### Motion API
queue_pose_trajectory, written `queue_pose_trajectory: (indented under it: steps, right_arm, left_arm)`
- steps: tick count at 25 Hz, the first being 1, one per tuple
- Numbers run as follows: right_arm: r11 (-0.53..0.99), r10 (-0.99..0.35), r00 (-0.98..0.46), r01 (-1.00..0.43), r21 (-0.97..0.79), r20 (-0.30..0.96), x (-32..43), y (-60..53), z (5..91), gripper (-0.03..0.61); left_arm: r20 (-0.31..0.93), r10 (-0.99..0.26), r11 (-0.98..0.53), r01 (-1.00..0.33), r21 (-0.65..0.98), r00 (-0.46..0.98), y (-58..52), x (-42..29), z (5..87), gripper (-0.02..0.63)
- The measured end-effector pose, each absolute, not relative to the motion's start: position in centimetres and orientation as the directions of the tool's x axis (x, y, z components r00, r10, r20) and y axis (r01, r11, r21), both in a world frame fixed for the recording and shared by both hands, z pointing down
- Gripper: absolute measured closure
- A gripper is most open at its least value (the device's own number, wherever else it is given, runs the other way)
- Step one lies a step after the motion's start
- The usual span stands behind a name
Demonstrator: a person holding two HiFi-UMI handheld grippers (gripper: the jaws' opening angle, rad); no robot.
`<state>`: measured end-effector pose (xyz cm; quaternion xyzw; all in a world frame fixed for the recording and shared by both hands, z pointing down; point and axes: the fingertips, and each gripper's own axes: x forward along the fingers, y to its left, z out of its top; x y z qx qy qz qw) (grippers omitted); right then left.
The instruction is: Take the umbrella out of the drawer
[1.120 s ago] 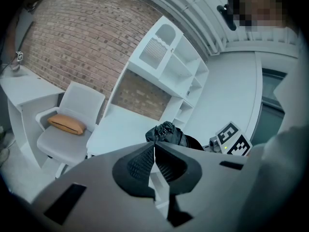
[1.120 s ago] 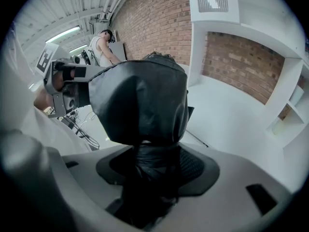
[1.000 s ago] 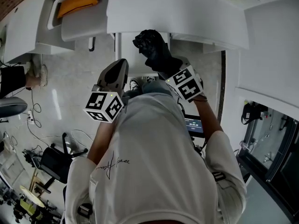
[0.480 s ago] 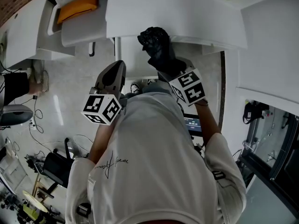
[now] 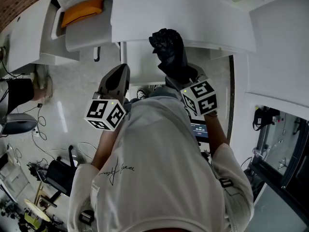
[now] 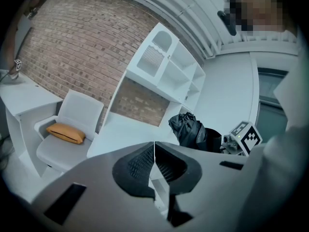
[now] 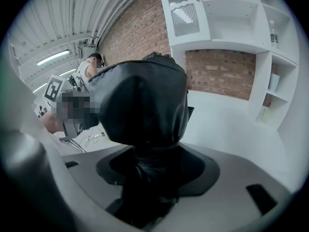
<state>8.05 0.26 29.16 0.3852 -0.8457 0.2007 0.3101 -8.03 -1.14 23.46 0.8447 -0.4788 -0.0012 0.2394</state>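
Right gripper (image 7: 154, 164): jaws clamped on the narrow lower end of a folded black umbrella (image 7: 144, 98); the bunched fabric bulges out above the pads and fills the middle of the right gripper view. From the head view, the umbrella is up in the air in front of the person, its rumpled top overlapping the near edge of the white desk (image 5: 193, 13), clear of any surface that can be seen. Just below that edge is a white drawer front or box (image 5: 140, 64); cannot tell whether it stands open. Left gripper (image 6: 154, 166): jaws together, ribbed pads meeting along a thin line, nothing between them. It hangs to the left of the umbrella, lower down and apart from it; its own view shows the umbrella off to the right, beside the right gripper's marker cube (image 6: 246, 137). Surroundings: white chair (image 5: 84, 25) at upper left of the head view with an orange cushion (image 5: 82, 6) on the seat; brick wall (image 6: 72, 42) and white shelf unit (image 6: 169, 66) behind the desk; cables (image 5: 36, 124) on the pale floor at left.
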Motion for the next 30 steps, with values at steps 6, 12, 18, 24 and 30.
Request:
queue_pose_trajectory:
  steps: [6,12,18,24,30]
  right_arm:
    - [0.584,-0.57,-0.524,-0.8,-0.136,0.633,8.6,0.5,27.4,0.325]
    - [0.556,-0.614,-0.522,-0.819,-0.145,0.592,8.8,0.7,26.2,0.325]
    - [0.509,-0.657,-0.51,-0.843,-0.174,0.555,9.2,0.9,25.5,0.325]
    - [0.477,-0.704,-0.501,-0.858,-0.188,0.503,9.9,1.2,23.8,0.325]
    - [0.446,-0.738,-0.483,-0.873,-0.195,0.471,10.6,1.3,22.7,0.325]
  left_arm:
    - [0.234,-0.81,-0.418,-0.81,0.412,0.538,-1.1,-8.3,23.5,0.595]
    - [0.239,-0.805,-0.43,-0.812,0.396,0.543,-0.8,-8.3,23.5,0.595]
    - [0.247,-0.81,-0.416,-0.818,0.398,0.532,-0.5,-9.2,23.8,0.595]
    - [0.238,-0.813,-0.417,-0.817,0.399,0.532,-0.5,-9.4,23.4,0.595]
    - [0.22,-0.814,-0.428,-0.811,0.398,0.538,-0.6,-9.5,23.1,0.595]
